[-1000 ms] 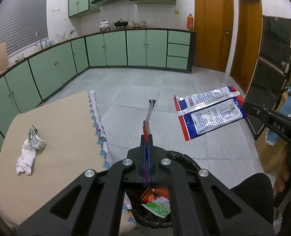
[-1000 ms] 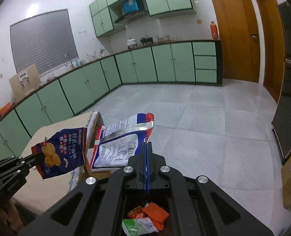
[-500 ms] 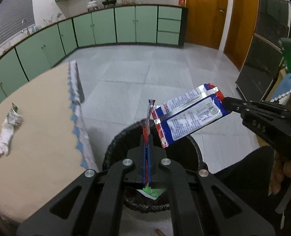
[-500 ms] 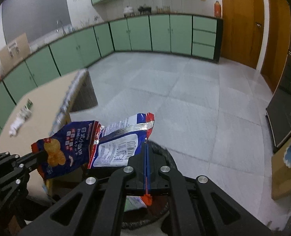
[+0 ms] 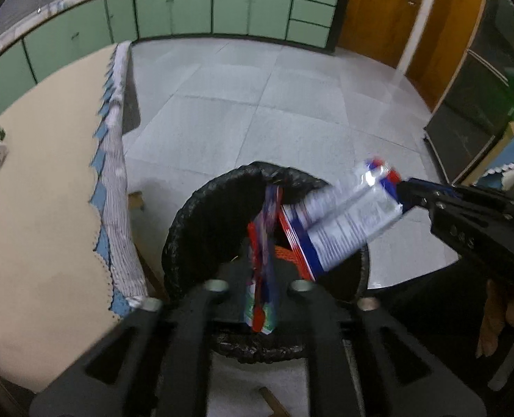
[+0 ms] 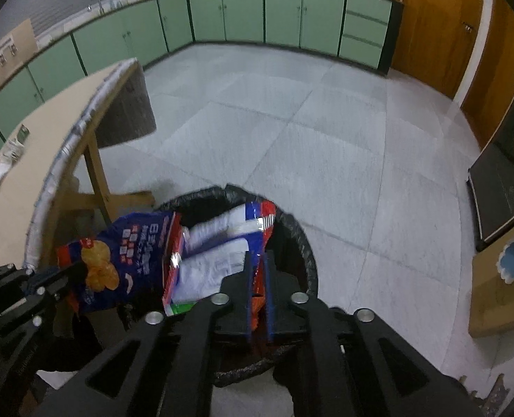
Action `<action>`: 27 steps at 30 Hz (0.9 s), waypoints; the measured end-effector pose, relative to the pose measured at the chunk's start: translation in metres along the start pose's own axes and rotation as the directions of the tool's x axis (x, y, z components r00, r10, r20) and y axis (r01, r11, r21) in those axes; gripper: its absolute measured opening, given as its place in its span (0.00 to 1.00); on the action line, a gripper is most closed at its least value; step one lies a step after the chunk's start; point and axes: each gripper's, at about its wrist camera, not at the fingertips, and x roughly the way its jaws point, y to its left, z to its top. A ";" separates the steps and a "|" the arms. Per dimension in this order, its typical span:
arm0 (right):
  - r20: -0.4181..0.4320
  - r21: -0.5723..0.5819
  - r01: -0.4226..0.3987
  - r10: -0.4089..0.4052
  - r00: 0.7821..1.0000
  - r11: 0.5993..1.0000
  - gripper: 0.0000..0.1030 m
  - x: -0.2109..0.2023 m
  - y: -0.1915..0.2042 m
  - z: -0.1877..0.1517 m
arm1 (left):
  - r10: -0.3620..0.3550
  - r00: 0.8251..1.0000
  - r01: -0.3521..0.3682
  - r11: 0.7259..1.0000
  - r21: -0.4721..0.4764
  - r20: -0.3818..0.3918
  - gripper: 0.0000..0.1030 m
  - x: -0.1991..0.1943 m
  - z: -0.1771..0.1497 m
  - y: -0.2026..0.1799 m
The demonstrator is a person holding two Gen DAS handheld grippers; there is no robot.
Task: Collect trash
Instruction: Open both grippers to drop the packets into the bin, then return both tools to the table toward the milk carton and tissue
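A round bin lined with a black bag [image 5: 201,215] stands on the floor beside the table; it also shows in the right wrist view [image 6: 302,243]. My left gripper [image 5: 262,271] is over the bin with a dark blue snack wrapper [image 5: 267,229] between its jaws, seen edge-on; its printed face shows in the right wrist view [image 6: 118,264]. My right gripper [image 6: 257,271] holds a red, white and blue wrapper [image 6: 218,243] over the bin, its jaws slightly parted around the edge. That wrapper shows in the left wrist view [image 5: 343,229]. Both wrappers are blurred.
A round table with a beige cloth [image 5: 41,180] stands left of the bin, with a crumpled white tissue [image 6: 3,163] on it. Wooden table legs [image 6: 97,170] stand beside the bin. Green cabinets line the far wall. A dark cabinet [image 5: 465,111] stands at the right.
Both grippers have tilted down and lowered over the bin with their wrappers. The jaws of both grippers now look slightly parted and the wrappers are blurred with motion.
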 end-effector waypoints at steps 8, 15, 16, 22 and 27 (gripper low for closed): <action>0.012 -0.038 0.037 -0.037 0.999 0.999 0.27 -0.002 0.009 -0.003 | 0.010 1.000 -0.009 1.000 -0.015 0.012 0.56 0.002 -0.001 0.008; 0.112 -0.052 0.018 -0.012 0.994 0.999 0.29 -0.048 0.020 0.013 | 0.039 0.993 -0.036 0.999 -0.032 0.113 0.56 -0.049 0.011 0.018; 0.124 -0.053 0.017 -0.011 0.992 0.998 0.29 -0.053 0.021 0.015 | 0.049 0.990 -0.045 0.998 -0.034 0.134 0.56 -0.063 0.015 0.020; 0.205 -0.063 -0.003 0.016 0.979 0.998 0.34 -0.094 0.034 0.027 | 0.091 0.967 -0.078 0.995 -0.062 0.239 0.61 -0.127 0.030 0.025; 0.263 -0.084 -0.022 0.043 0.964 0.996 0.36 -0.130 0.046 0.030 | 0.106 0.950 -0.088 0.993 -0.073 0.294 0.63 -0.165 0.034 0.024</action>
